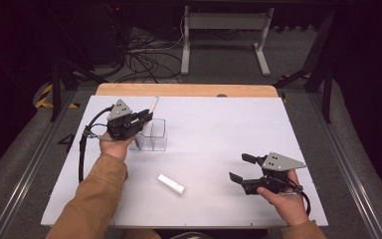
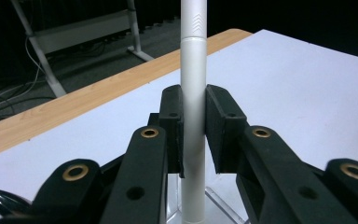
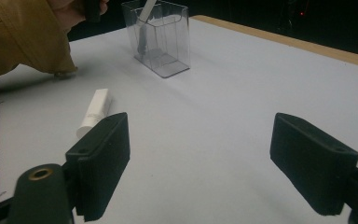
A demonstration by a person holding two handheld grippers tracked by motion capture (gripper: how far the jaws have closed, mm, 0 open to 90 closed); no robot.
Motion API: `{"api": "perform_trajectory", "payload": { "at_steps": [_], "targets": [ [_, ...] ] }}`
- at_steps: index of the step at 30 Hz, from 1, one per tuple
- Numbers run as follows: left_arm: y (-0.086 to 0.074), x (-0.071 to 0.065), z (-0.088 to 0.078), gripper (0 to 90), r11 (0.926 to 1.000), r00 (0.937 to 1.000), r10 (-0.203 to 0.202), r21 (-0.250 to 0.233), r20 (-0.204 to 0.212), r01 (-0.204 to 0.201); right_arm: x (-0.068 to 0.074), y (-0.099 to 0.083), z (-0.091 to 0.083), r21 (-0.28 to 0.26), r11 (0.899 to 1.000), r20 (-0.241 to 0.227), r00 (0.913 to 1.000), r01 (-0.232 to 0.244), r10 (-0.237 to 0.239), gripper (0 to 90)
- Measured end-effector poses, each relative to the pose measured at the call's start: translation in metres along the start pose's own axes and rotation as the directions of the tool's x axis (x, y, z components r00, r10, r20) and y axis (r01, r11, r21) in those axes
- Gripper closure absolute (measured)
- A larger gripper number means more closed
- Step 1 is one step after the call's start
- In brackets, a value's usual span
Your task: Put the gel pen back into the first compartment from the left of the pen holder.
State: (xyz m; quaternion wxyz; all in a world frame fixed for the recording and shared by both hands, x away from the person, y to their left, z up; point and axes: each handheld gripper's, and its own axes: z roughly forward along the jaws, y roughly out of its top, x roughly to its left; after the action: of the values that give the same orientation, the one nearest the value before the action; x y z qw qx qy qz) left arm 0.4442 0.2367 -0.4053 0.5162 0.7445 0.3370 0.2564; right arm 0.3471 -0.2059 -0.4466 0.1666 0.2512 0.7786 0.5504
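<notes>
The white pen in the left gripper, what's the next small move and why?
Probably open the left gripper and let go. It is shut on the white pen, whose lower end already stands inside the clear box. The right gripper is open near the white tube on the table.

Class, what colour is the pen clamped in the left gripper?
White, perhaps slightly silvery; the pen shows best in the left gripper view, clamped between the black fingers.

Overhead view, two close gripper views
</notes>
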Motion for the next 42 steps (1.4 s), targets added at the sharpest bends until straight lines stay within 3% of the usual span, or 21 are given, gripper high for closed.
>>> {"api": "perform_trajectory", "payload": {
  "at_steps": [4, 15, 18, 23, 25, 27, 31, 36, 42],
  "targets": [
    [-0.001, -0.001, 0.001, 78.0, 0.9998, 0.9999, 0.015, 0.014, -0.003, -0.015, 0.000, 0.000, 0.000, 0.000, 1.000, 0.000, 1.0000, -0.001, 0.001, 20.8],
    [-0.005, -0.001, 0.000, 77.9, 0.9989, 1.0000, 0.009, 0.047, 0.001, -0.009, 0.000, 0.001, 0.000, -0.002, 1.000, 0.000, 1.0000, 0.000, 0.000, 20.8],
    [-0.004, -0.002, -0.001, 76.3, 0.9992, 0.9998, 0.017, 0.038, -0.011, -0.016, 0.000, 0.001, -0.001, -0.004, 1.000, -0.001, 1.0000, 0.000, 0.000, 20.8],
    [0.000, -0.004, -0.009, 51.2, 1.0000, 0.9999, -0.007, 0.004, 0.011, 0.007, 0.000, 0.001, -0.001, -0.004, 1.000, 0.000, 1.0000, -0.002, 0.002, 20.8],
    [0.002, -0.005, -0.016, 46.3, 0.9995, 0.9985, -0.026, -0.018, 0.048, 0.027, 0.000, 0.001, -0.001, -0.004, 1.000, 0.000, 1.0000, -0.001, 0.001, 20.8],
    [0.005, -0.006, -0.021, 35.9, 0.9992, 0.9977, -0.029, -0.027, 0.062, 0.030, 0.000, 0.001, -0.001, -0.005, 1.000, 0.002, 1.0000, -0.002, 0.002, 20.2],
    [0.010, -0.013, -0.032, 24.0, 0.9990, 0.9961, -0.008, -0.043, 0.088, 0.011, -0.001, 0.001, 0.000, -0.003, 1.000, 0.004, 1.0000, -0.001, 0.001, 20.1],
    [0.014, -0.021, -0.040, 16.4, 0.9991, 0.9935, 0.026, -0.037, 0.111, -0.022, -0.001, 0.001, 0.000, -0.002, 1.000, 0.003, 1.0000, 0.000, 0.000, 20.1],
    [0.014, -0.021, -0.043, 11.5, 0.9998, 0.9924, 0.012, -0.016, 0.122, -0.011, -0.001, 0.002, -0.001, -0.010, 1.000, 0.002, 1.0000, -0.001, 0.001, 20.2]
  ]
}}
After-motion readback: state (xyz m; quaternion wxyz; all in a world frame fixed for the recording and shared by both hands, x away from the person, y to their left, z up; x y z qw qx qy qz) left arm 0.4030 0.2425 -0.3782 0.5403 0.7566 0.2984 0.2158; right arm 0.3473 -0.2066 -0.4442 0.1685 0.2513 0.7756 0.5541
